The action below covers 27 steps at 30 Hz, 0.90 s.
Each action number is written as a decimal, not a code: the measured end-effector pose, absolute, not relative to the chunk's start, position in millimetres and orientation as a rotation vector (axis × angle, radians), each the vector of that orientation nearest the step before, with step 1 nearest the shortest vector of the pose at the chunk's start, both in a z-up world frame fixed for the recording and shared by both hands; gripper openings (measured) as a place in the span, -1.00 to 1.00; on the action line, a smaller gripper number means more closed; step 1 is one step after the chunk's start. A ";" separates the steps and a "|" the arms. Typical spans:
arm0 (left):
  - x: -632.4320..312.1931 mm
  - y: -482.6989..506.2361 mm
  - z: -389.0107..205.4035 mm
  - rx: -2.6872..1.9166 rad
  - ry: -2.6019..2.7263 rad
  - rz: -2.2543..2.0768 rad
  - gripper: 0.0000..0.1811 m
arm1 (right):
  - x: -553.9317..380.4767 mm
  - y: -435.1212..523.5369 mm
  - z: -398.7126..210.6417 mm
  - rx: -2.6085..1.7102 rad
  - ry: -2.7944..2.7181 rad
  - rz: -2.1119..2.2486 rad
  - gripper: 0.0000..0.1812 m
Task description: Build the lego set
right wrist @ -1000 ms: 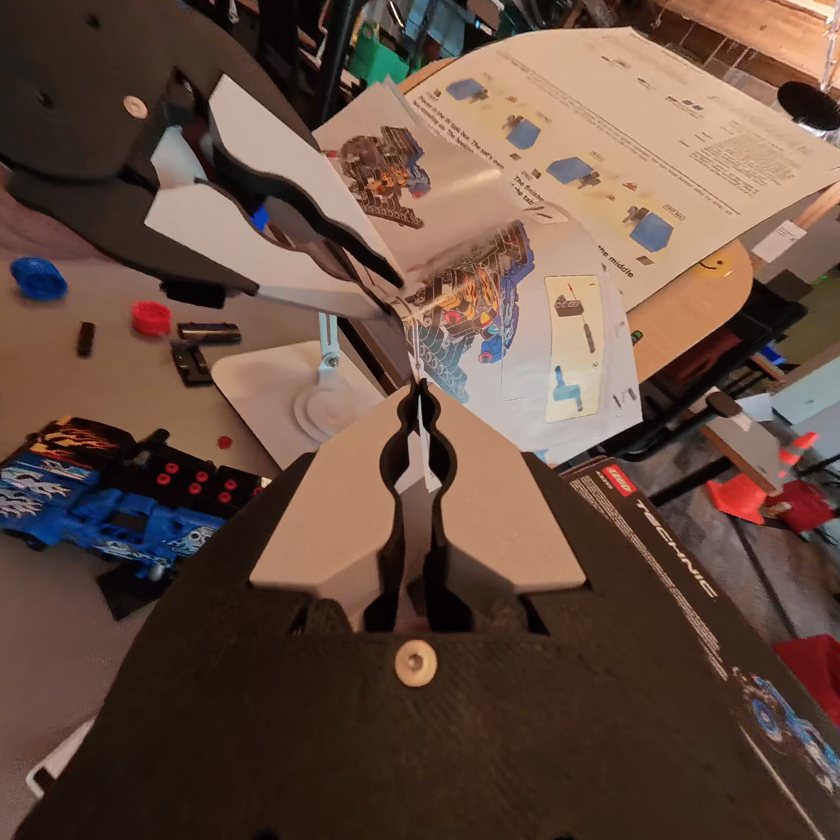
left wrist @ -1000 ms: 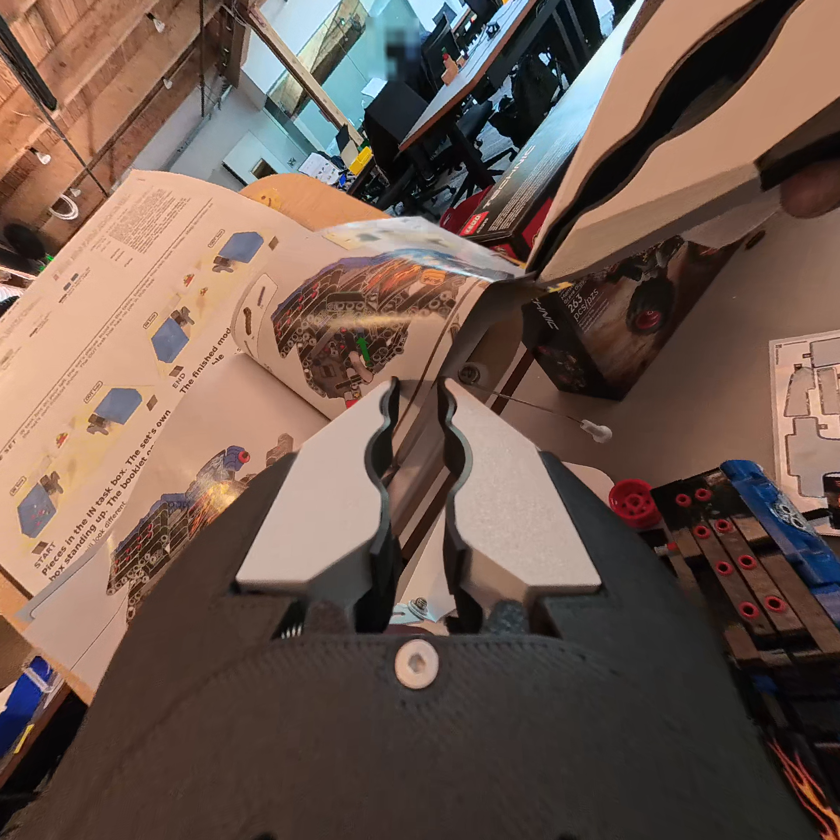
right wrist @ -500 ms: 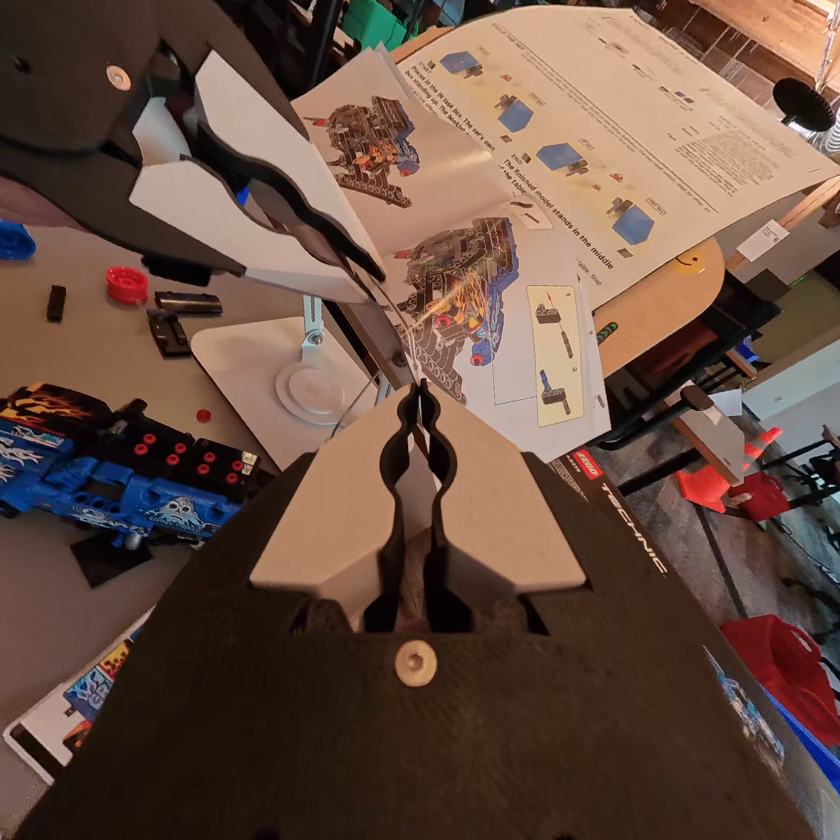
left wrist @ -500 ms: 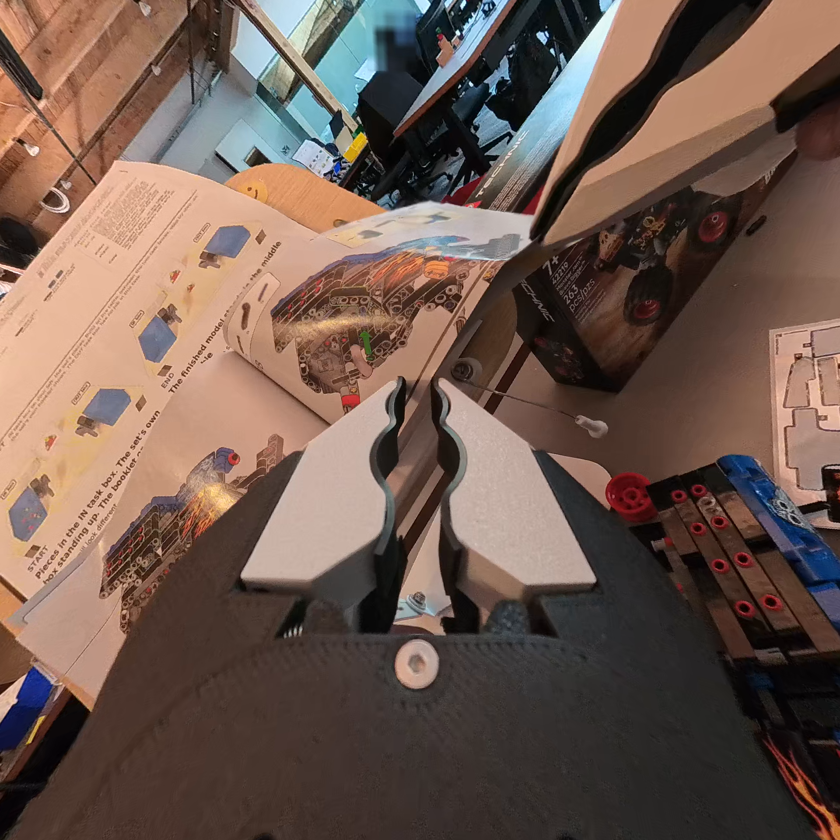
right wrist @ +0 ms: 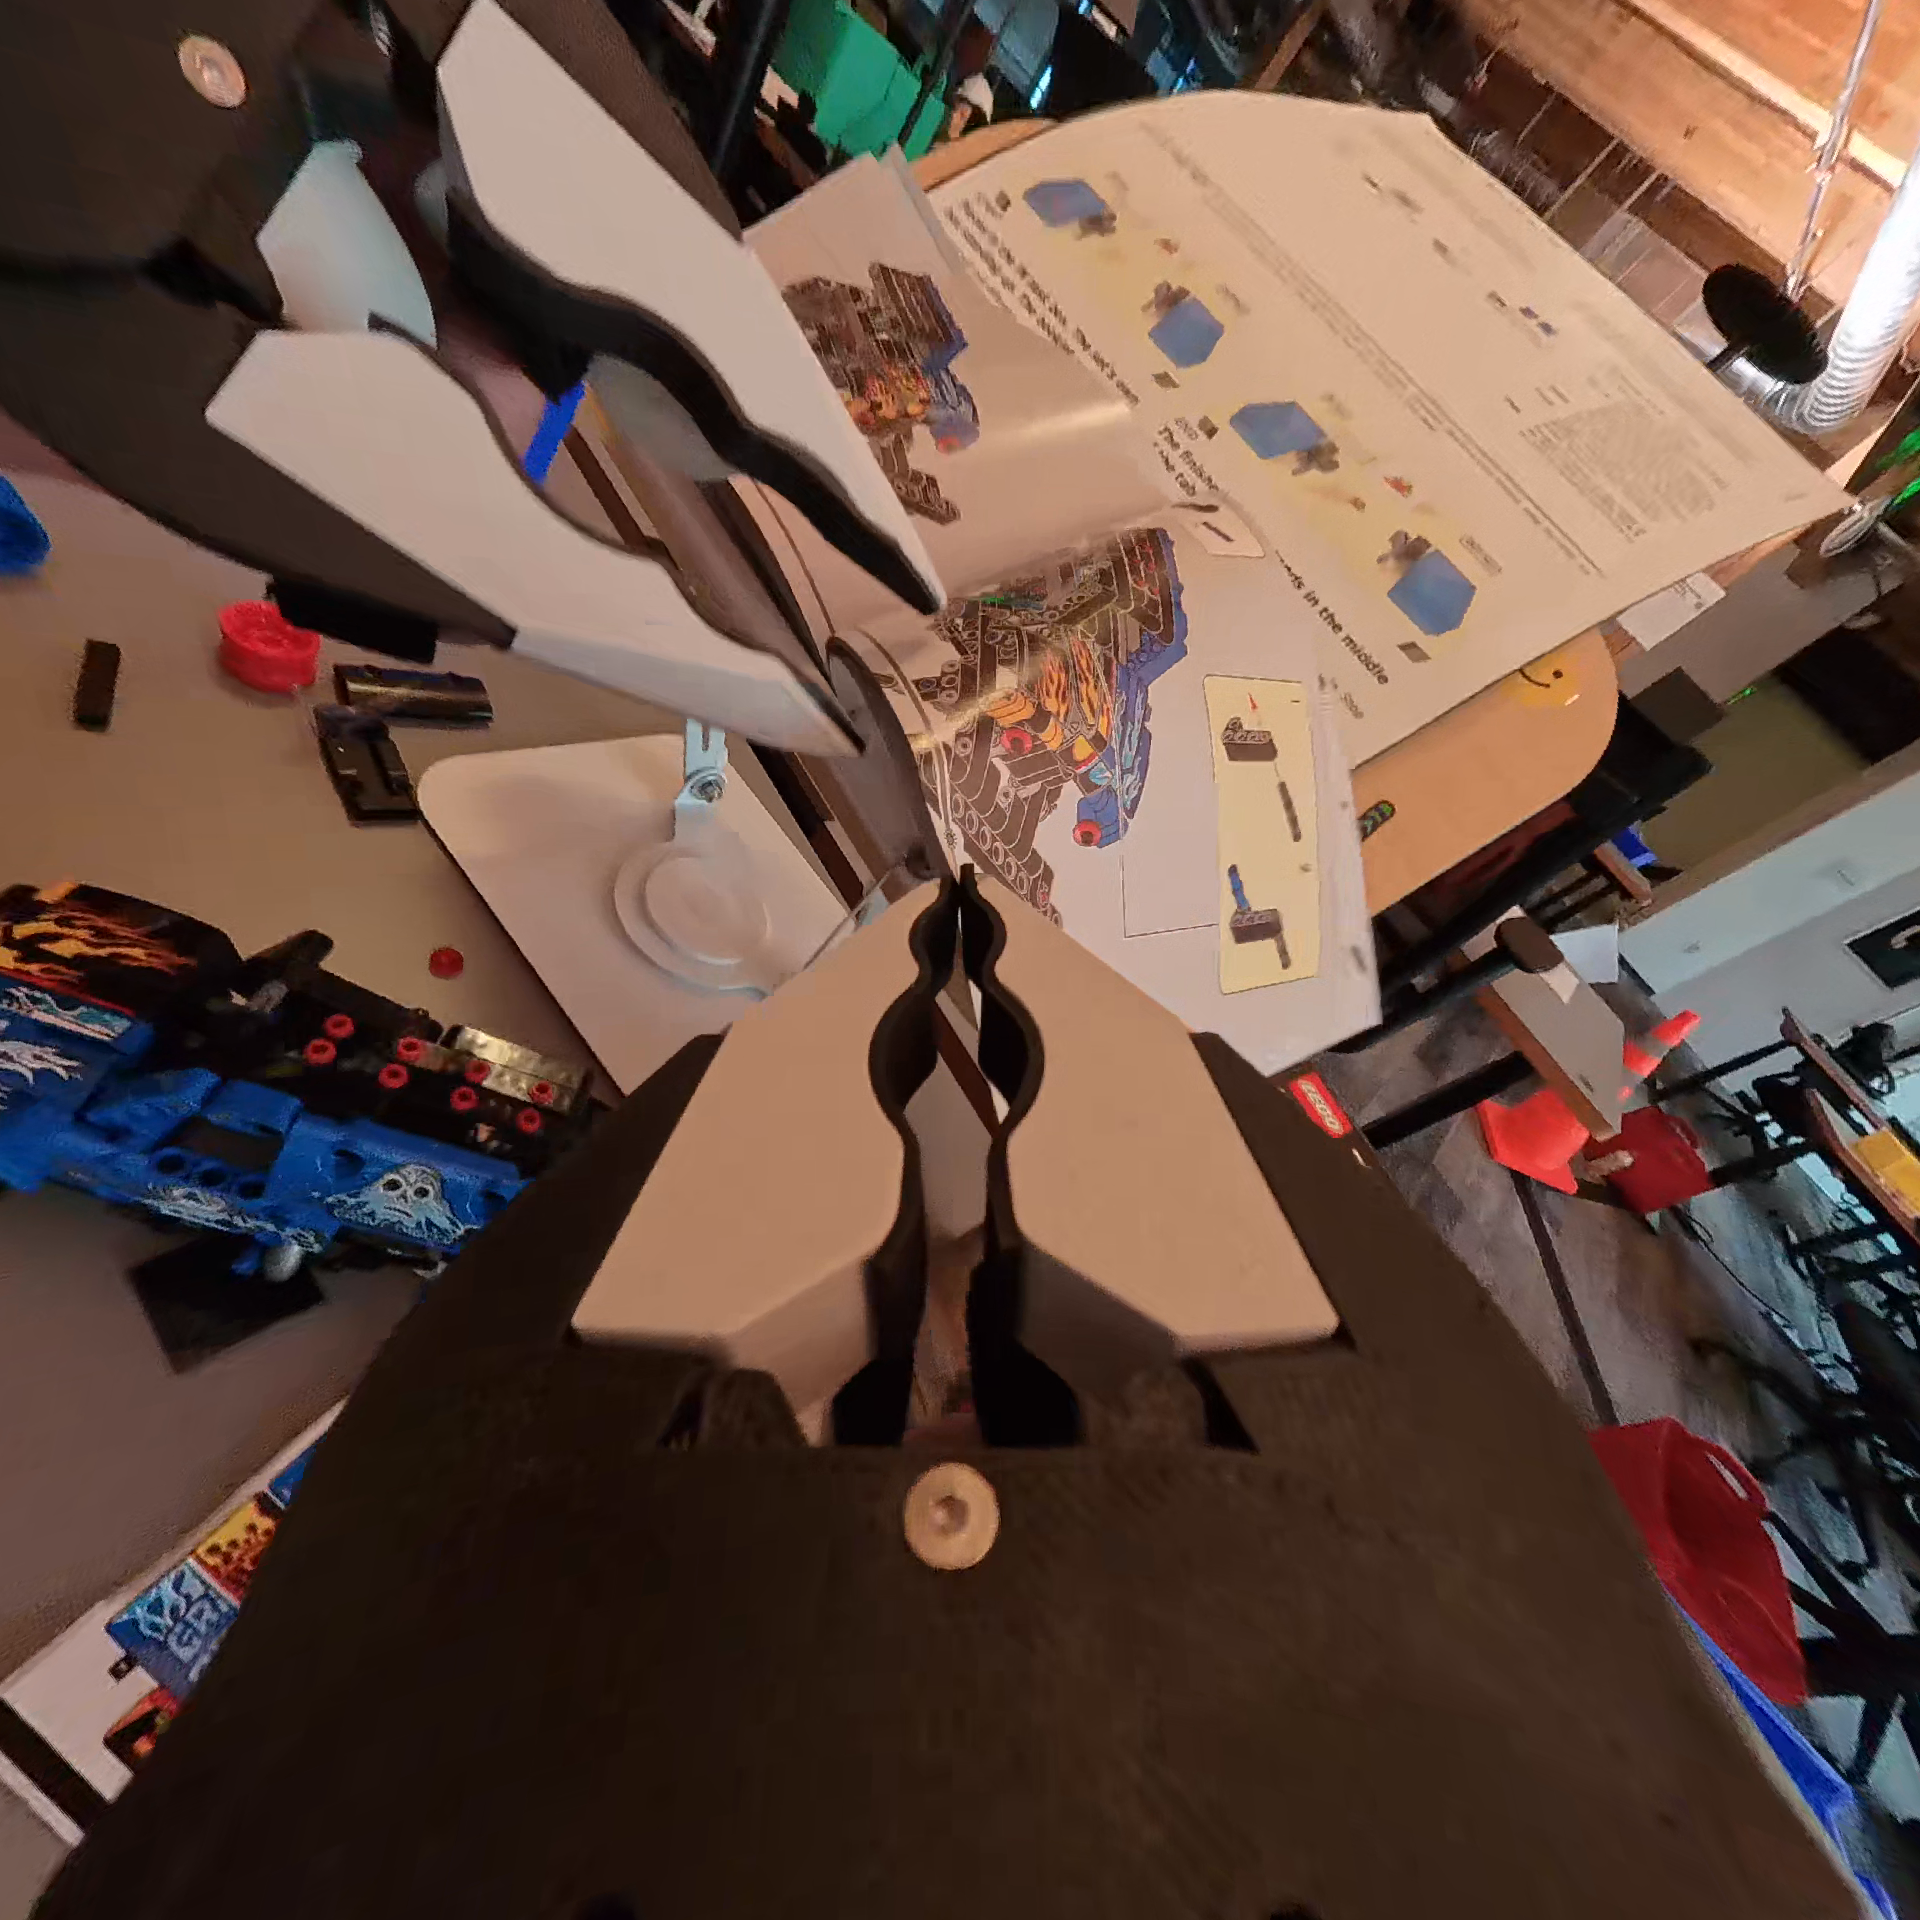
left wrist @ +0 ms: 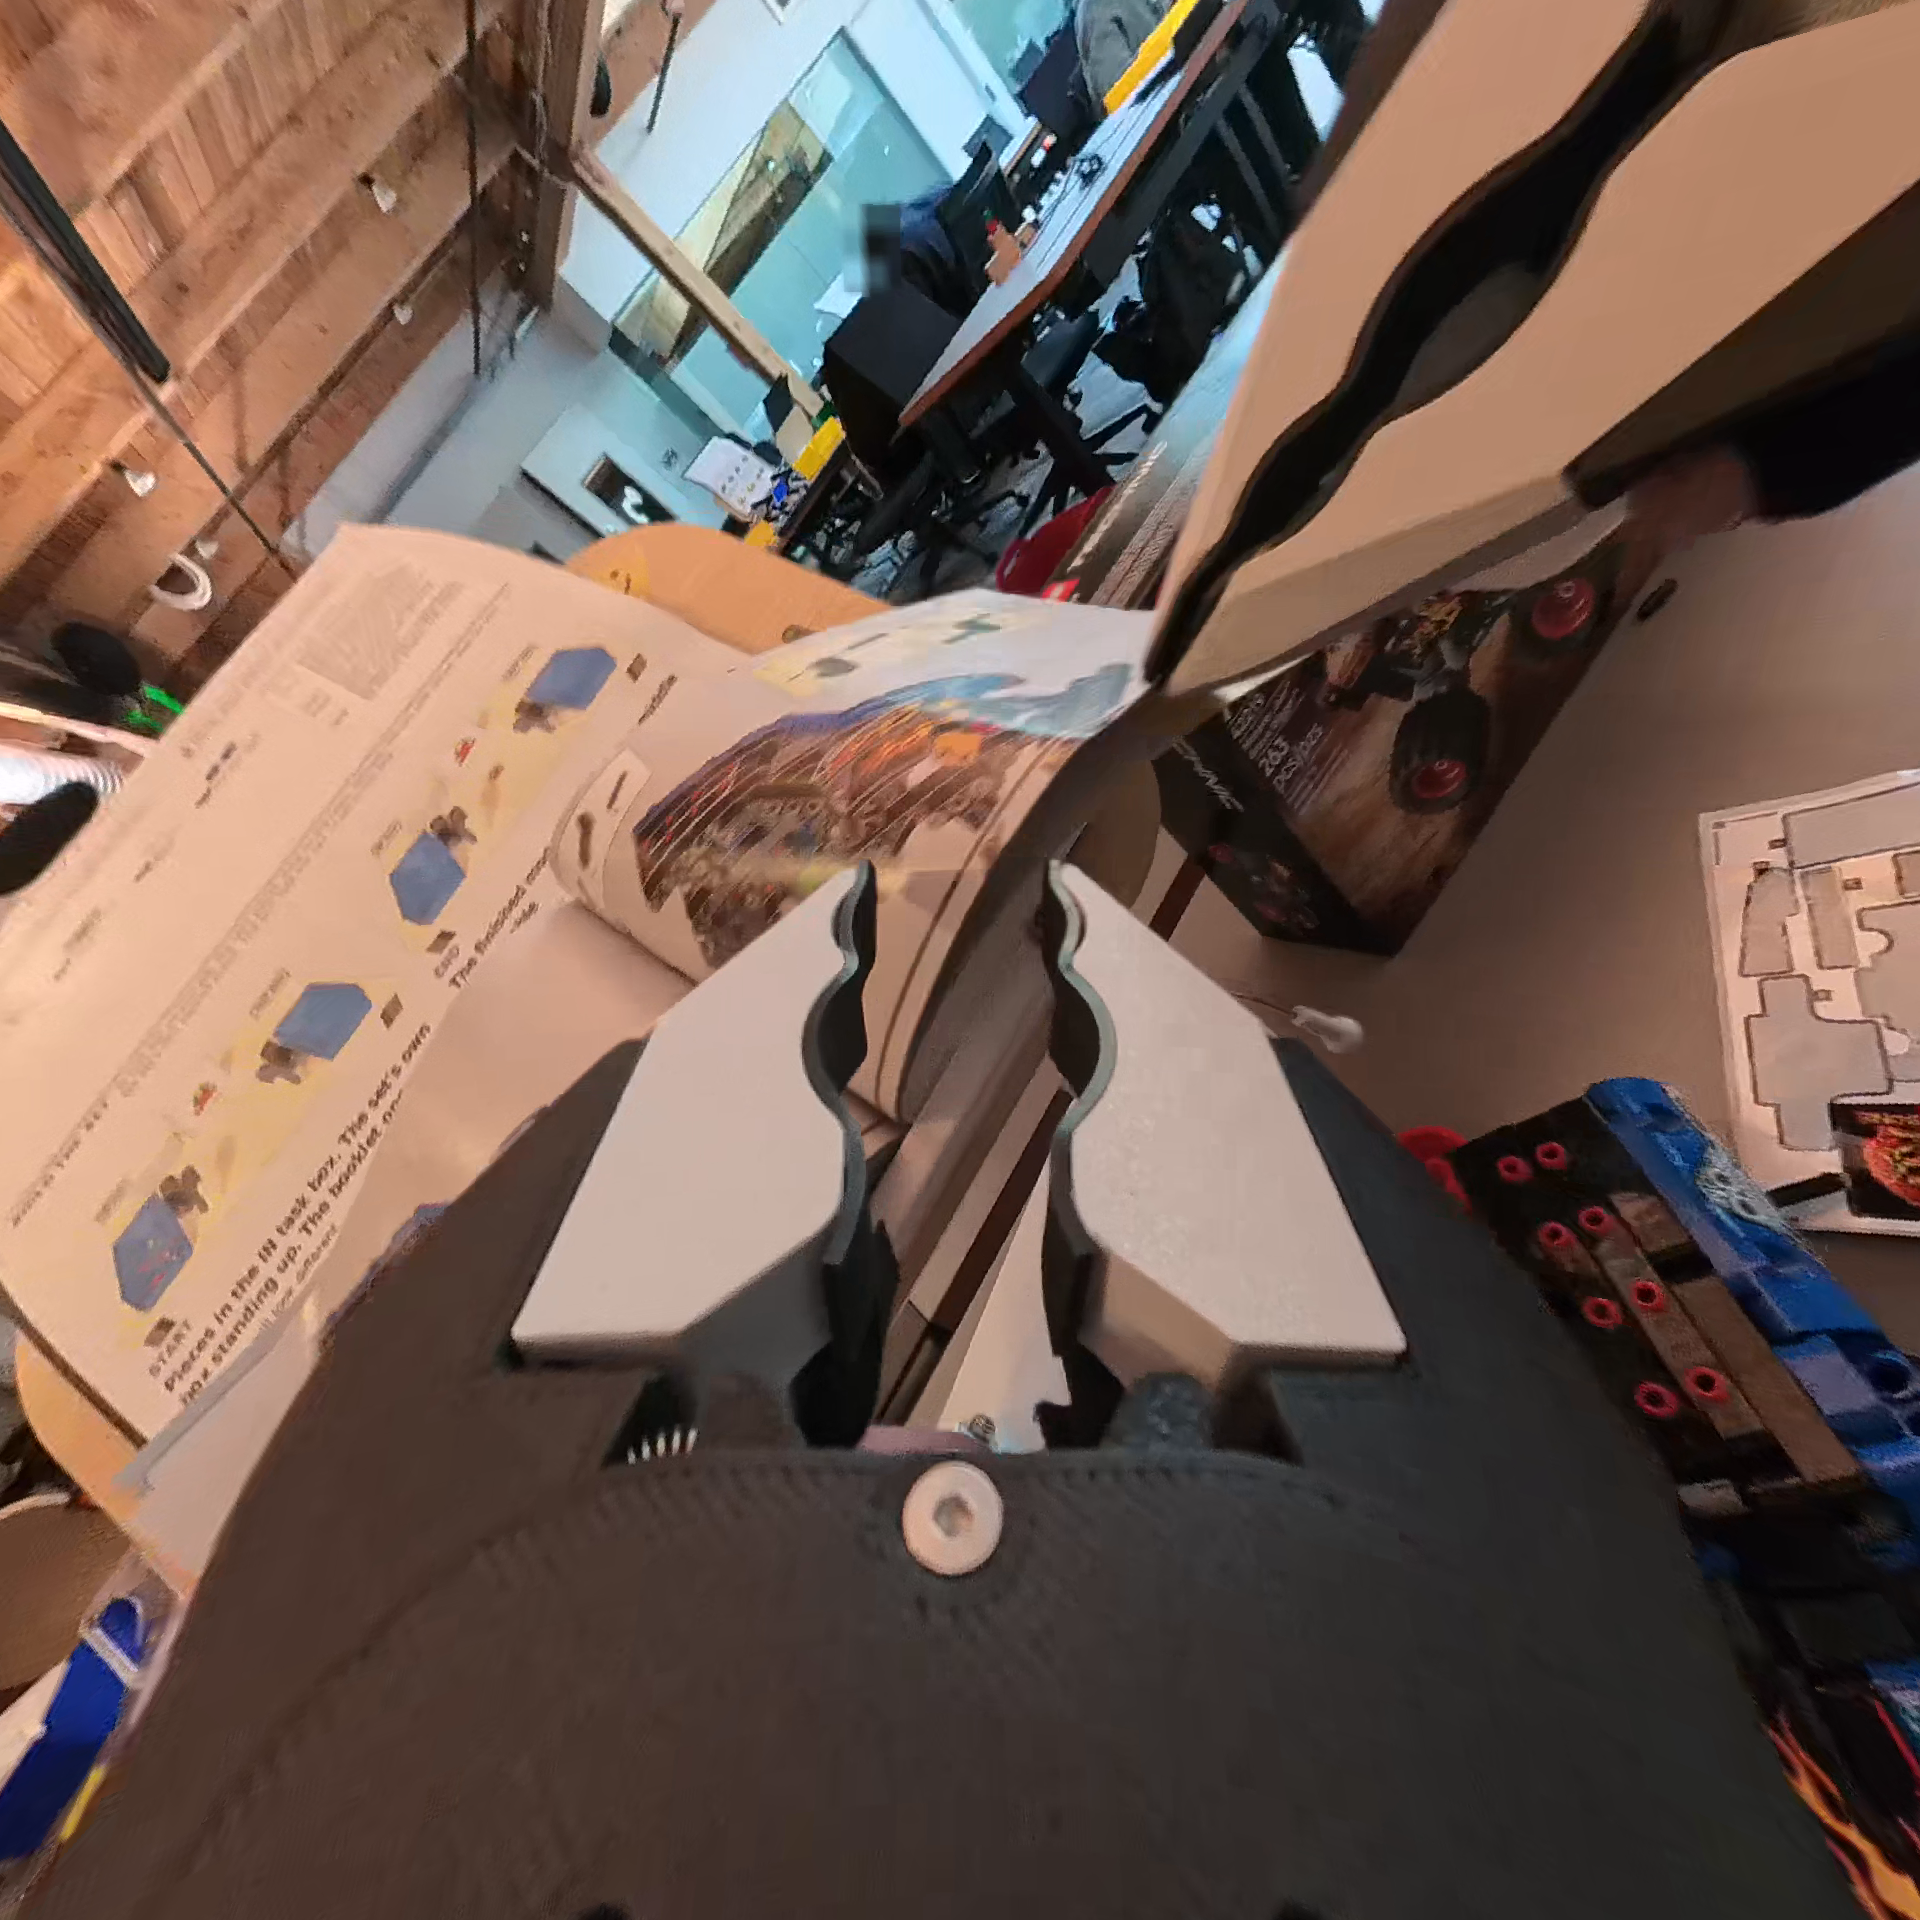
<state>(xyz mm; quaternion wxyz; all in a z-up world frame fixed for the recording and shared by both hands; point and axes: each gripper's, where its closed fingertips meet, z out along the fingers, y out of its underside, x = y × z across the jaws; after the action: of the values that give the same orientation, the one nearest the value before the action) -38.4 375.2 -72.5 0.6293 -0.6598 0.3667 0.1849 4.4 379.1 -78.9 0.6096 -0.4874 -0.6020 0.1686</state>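
Note:
The instruction booklet stands open on a white stand. My right gripper is shut on the edge of a booklet page. In the left wrist view the right gripper pinches that page's corner and holds it curled up. My left gripper is open, its jaws on either side of the stand's upright edge, gripping nothing. It shows at the upper left of the right wrist view. The partly built blue and black truck lies on the grey table, right of my left gripper.
A large printed sheet lies behind the booklet. The set's box stands beyond the stand, and a sticker sheet lies to the right. A red wheel and black pieces lie loose. The left gripper's tips are roughly 5 cm from the right gripper's. My left tips are roughly 30 cm from the red wheel.
My left gripper's jaws have opened wider around the stand's edge. My right gripper has kept hold of the page and carried it further over the booklet.

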 end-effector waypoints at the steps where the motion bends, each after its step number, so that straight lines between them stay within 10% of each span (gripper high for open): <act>1: -34.3 374.1 -73.4 -1.505 0.864 0.437 -0.66 | 3.3 377.8 -78.6 -1.122 -1.392 0.391 -1.00; 27: -28.6 370.8 -83.4 -1.575 0.846 0.209 -1.00 | 9.4 382.2 -81.5 -1.130 -1.376 0.525 -1.00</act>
<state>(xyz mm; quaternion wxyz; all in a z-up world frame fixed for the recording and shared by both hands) -28.6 370.8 -83.4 0.6217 -0.6853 0.3681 0.0912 9.4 382.2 -81.5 0.5995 -0.4871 -0.5933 0.2265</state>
